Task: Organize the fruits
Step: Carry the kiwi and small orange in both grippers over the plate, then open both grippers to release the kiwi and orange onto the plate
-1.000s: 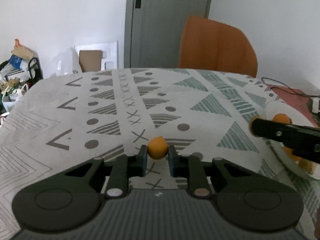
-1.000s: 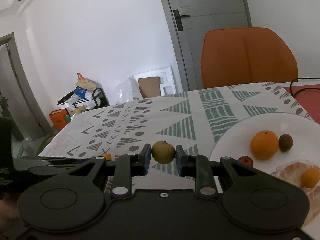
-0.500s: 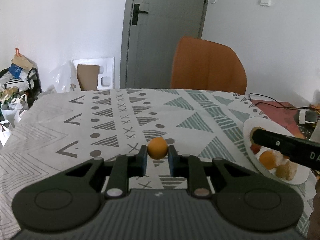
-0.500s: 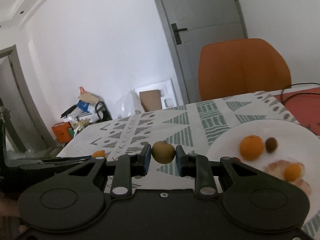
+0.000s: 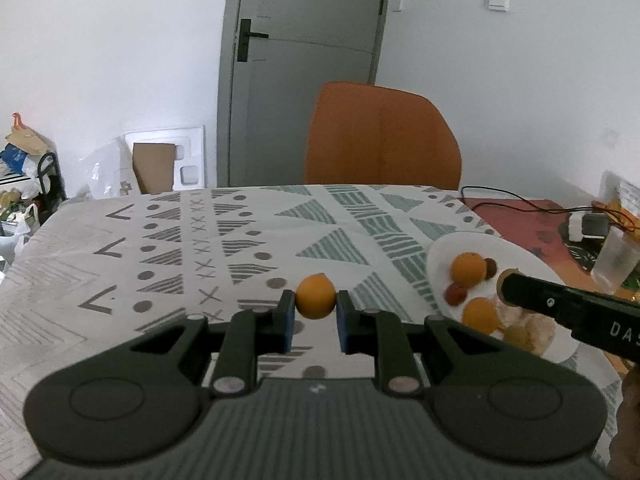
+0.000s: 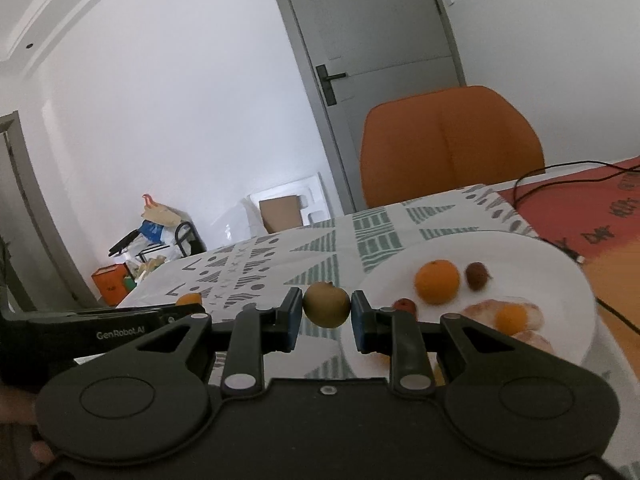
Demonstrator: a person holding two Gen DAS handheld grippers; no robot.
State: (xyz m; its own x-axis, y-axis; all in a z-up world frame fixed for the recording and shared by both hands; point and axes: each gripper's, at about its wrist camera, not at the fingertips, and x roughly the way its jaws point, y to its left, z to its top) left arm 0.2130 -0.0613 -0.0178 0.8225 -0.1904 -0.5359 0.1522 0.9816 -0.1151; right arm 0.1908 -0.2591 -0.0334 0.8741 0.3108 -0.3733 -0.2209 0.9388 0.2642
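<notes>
A small, smooth, round orange fruit (image 5: 315, 296) sat clamped between the blue pads of the left hand-held gripper (image 5: 316, 314), above the patterned cloth on the table (image 5: 240, 248). The right hand-held gripper (image 6: 326, 314) pinched a dull olive-brown fruit (image 6: 325, 304) beside the glossy white plate (image 6: 560, 280) holding 1 larger orange (image 6: 437, 282).

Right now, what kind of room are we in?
Probably a dining area in a home: a table under a patterned tablecloth, an orange chair pushed up to it, a white plate of fruit, and a grey interior door behind.
</notes>
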